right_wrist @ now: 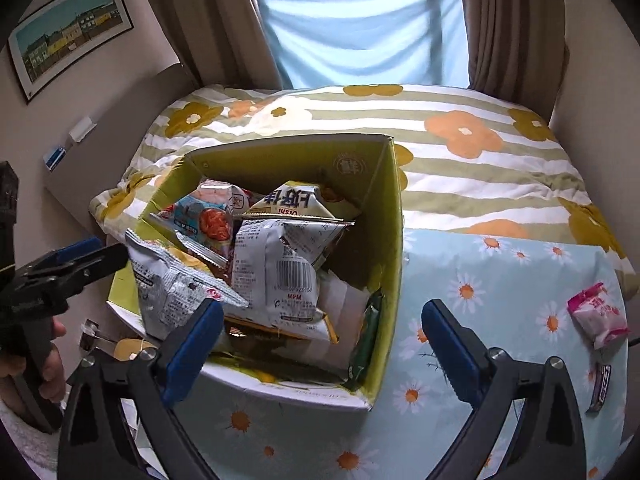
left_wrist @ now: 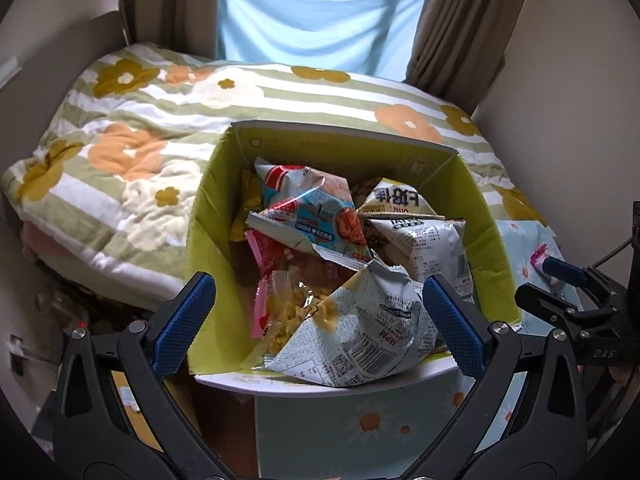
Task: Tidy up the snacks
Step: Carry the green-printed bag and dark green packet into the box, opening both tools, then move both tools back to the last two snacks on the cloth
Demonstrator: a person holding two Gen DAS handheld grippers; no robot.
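Right gripper (right_wrist: 322,344) up close, blue pads spread wide, nothing between them, hanging over the near right corner of the green box (right_wrist: 394,240). Left gripper (left_wrist: 318,322) also wide open and empty, poised over the box's near edge above a grey crumpled chip bag (left_wrist: 360,332) that sticks up over the rim. The box is stuffed with packets, including a blue shrimp-chip bag (left_wrist: 316,220) on top. Two items are not boxed yet: a pink packet (right_wrist: 598,314) and a small dark bar (right_wrist: 600,388), both on the daisy sheet (right_wrist: 500,280) well to the right of the box. The likely step is fetching those with the right gripper. Do it well: come down over the pink packet's puffed middle, pinch it without snagging the sheet, lift clear of the box wall, and drop it into the gap on the right side. The left gripper could press the tall grey bag down first.
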